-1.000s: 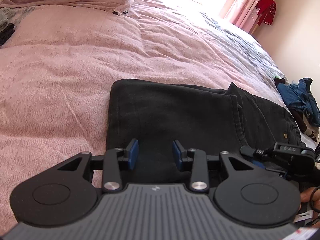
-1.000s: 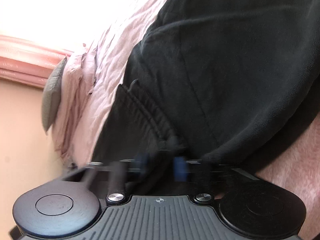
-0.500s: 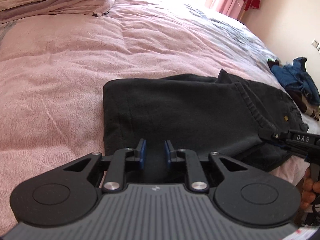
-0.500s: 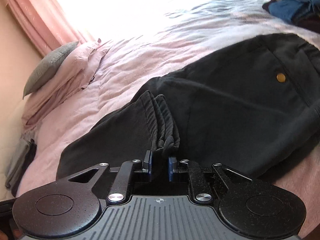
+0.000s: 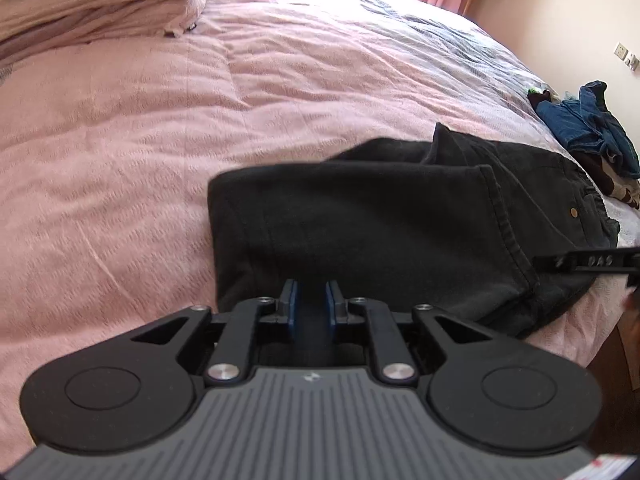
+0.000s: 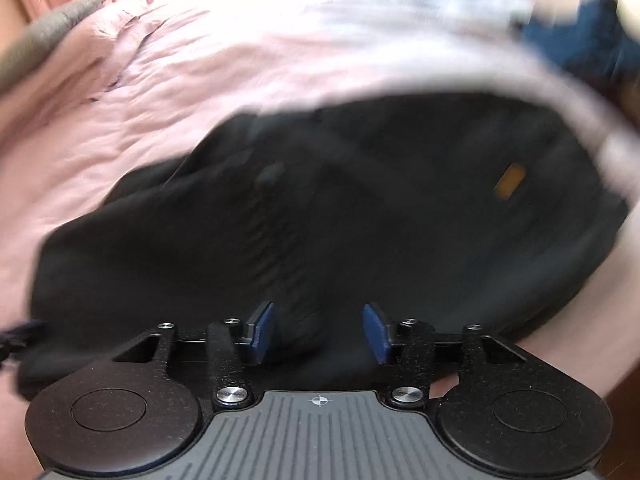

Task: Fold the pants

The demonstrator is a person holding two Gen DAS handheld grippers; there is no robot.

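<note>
Left wrist view gives us the pants (image 5: 360, 232) folded on the bed (image 5: 120, 140), long axis running left to right; our left claw (image 5: 312, 306) sits at their near edge, closing on dark cloth; our right claw (image 6: 318, 332), nearer the waistband end, is opening, a fold between its pads but unpinched.

Right wrist view smeared by motion blur: pants (image 6: 360, 208) read as a dark mass, seams & button (image 6: 510, 181) streaked; right tool (image 6: 319, 332) opening, fabric betw pads unclear. Blue clothes (image 6: 576, 44) at 1 o'clock just a blur. Left view: right tool cut off at 3 o'clock edge; fabric inside left tool (image 5: 311, 304) hidden in shadow
</note>
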